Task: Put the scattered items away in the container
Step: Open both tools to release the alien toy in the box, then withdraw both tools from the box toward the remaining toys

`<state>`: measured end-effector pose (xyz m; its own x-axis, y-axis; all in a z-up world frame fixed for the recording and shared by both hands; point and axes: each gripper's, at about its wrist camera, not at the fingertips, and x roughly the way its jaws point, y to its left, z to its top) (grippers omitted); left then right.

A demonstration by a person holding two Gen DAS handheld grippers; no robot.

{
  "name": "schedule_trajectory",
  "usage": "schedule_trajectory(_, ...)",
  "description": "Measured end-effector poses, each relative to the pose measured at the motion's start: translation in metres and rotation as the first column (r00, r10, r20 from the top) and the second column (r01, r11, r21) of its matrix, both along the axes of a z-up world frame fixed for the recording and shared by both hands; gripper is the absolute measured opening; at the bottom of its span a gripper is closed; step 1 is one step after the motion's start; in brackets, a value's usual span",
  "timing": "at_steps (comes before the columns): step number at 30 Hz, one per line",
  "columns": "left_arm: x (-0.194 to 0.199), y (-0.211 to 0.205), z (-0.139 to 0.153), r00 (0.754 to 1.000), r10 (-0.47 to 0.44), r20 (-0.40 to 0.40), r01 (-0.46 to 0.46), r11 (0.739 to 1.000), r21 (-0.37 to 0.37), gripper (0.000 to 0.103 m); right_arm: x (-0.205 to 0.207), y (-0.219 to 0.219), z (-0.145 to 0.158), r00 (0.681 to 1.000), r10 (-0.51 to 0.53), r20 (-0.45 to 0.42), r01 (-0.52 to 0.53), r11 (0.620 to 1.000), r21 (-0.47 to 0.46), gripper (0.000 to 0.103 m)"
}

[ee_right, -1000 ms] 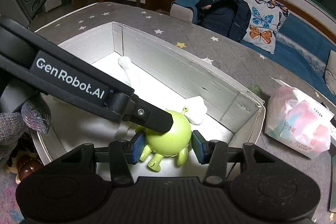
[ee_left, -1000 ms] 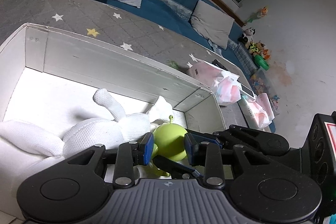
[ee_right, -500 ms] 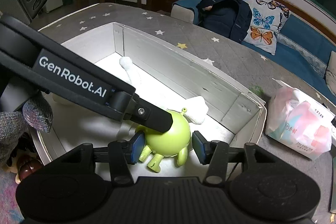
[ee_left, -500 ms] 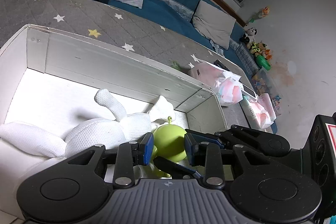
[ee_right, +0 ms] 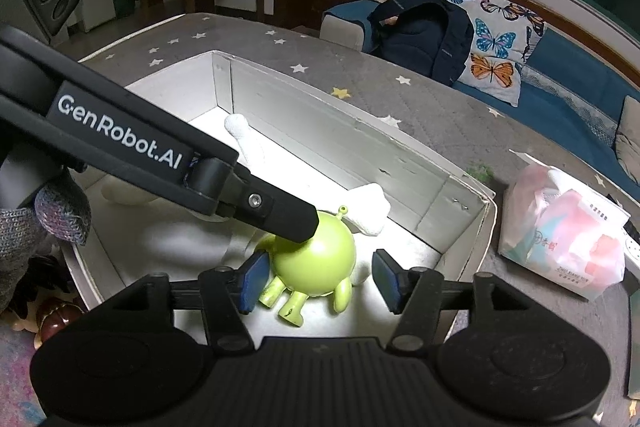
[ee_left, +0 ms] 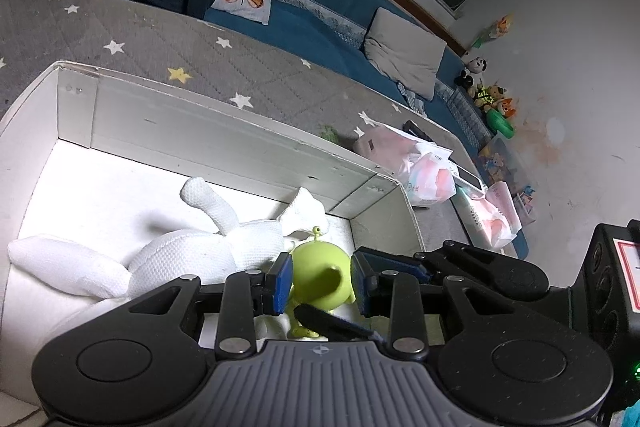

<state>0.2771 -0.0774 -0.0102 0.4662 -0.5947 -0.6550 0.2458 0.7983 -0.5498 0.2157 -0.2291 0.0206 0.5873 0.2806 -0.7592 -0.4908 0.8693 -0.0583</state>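
So the green alien toy and white plush sit in the box, both grippers' fingers apart, while tissue packs at 3 o'clock remain outside.

White box open above; green toy and white plush crowd its right end, the left gripper apparently overhanging them.

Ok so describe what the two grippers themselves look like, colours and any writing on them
Both are matte black plastic with ribbed grey bases and round pivot discs. The right gripper and left gripper have blue pads on their jaws. The left one's side reads GenRobot.AI in white. A grey knitted sleeve shows behind it.
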Motion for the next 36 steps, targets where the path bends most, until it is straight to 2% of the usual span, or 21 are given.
schedule_trajectory(9,-0.015,0.004,0.013,0.999,0.010,0.036,-0.010,1.000,0.009,0.034,-0.014,-0.011,0.011,0.998,-0.041,0.040,0.039,0.999,0.030,0.075)
schedule_trajectory(14,-0.029,0.007,0.022,0.998,0.016,0.062,-0.017,1.000,0.019,0.034,-0.031,-0.018,0.022,0.995,-0.054,0.081,0.049,0.997,0.060,0.084)
schedule_trajectory(18,-0.045,0.008,0.028,0.996,0.018,0.084,-0.020,0.999,0.027,0.034,-0.044,-0.020,0.029,0.993,-0.060,0.105,0.051,0.995,0.080,0.085)
schedule_trajectory(21,-0.058,0.008,0.031,0.995,0.016,0.103,-0.019,0.999,0.033,0.034,-0.057,-0.023,0.033,0.989,-0.074,0.126,0.062,0.993,0.097,0.096)
schedule_trajectory(26,-0.081,0.007,0.038,0.990,0.013,0.140,-0.024,0.997,0.077,0.034,-0.083,-0.029,0.041,0.981,-0.097,0.169,0.076,0.989,0.126,0.103)
schedule_trajectory(36,-0.131,0.001,0.041,0.977,0.006,0.211,-0.046,0.982,0.182,0.034,-0.133,-0.036,0.042,0.963,-0.143,0.230,0.105,0.980,0.169,0.103)
